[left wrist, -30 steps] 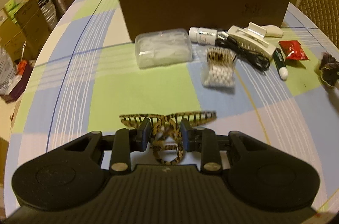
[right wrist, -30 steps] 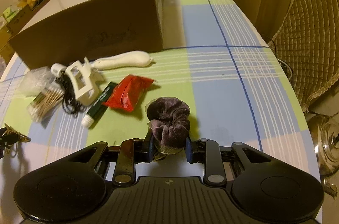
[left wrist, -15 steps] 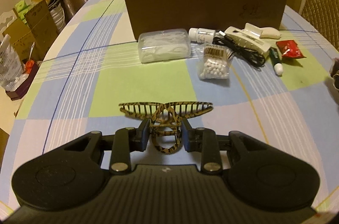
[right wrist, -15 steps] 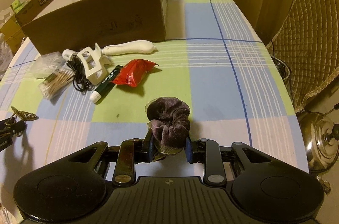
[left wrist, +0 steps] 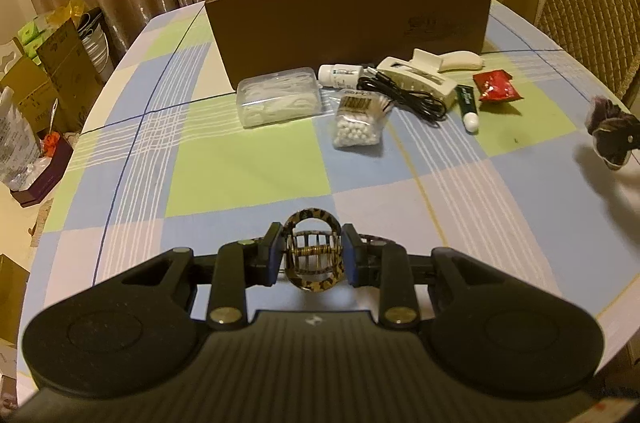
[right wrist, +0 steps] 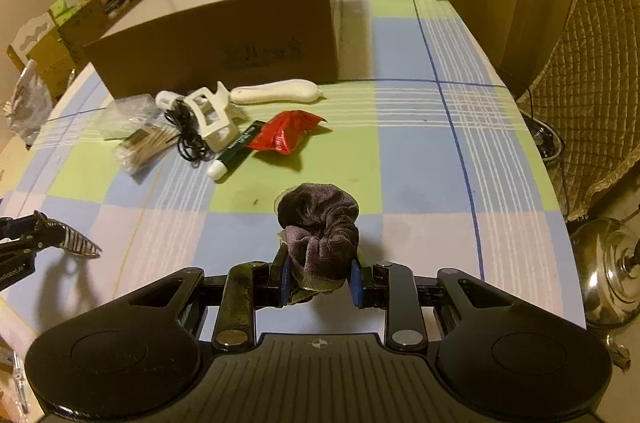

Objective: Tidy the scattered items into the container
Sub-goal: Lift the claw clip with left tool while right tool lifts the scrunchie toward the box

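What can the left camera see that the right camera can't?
Only the left wrist view looks into the brown box and shows its white inside, and it shows the leopard hair clip close up in the left gripper.

Only the right wrist view shows the silver kettle off the table, and the purple scrunchie close up in the right gripper.

Both show the cotton swabs, black cable and red packet.

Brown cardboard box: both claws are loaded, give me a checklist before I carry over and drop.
1. Left claw shut on leopard-print plastic hair clip: ok.
2. Right claw shut on dark purple velvet scrunchie: ok.
3. Brown cardboard box open at top: ok.
4. Room inside box: cannot tell, floor hidden.
5. Both loads lifted off the checked tablecloth: ok.
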Demonstrator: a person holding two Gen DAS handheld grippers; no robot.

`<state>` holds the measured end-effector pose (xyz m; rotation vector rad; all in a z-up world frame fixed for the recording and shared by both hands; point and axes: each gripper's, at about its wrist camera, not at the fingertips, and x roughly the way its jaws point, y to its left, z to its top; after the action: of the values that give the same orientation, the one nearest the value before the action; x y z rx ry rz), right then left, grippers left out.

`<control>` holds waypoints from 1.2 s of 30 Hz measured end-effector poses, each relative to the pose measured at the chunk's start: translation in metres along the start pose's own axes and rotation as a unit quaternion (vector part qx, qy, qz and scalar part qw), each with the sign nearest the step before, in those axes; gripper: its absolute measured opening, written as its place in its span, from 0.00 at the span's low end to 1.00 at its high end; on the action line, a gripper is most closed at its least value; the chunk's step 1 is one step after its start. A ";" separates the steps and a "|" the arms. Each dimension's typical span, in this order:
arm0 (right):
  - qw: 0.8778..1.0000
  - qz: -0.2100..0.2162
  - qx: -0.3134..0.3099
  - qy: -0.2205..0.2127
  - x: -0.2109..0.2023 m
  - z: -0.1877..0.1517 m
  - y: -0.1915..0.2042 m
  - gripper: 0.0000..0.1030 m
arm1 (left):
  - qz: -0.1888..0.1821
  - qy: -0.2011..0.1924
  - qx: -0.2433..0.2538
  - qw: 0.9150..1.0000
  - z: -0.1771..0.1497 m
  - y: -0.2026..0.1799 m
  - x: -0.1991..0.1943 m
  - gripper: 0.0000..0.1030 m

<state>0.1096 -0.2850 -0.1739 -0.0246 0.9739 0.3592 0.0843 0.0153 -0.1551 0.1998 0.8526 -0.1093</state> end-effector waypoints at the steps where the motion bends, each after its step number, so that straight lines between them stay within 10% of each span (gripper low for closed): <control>1: 1.000 0.002 -0.002 -0.002 -0.002 -0.001 0.000 0.24 | 0.000 -0.001 0.001 1.000 -0.001 -0.001 -0.002 0.25; 18: 0.999 0.037 -0.003 -0.026 -0.015 0.023 0.010 0.24 | -0.038 -0.065 0.014 0.997 0.049 -0.007 -0.033 0.25; 36: 0.991 0.077 -0.030 -0.108 0.009 0.173 0.056 0.24 | -0.094 -0.161 0.056 0.981 0.210 0.027 0.014 0.25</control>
<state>0.2359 -0.1983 -0.0754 0.0340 0.7524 0.5218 0.2528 -0.0040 -0.0278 0.2004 0.5412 -0.3580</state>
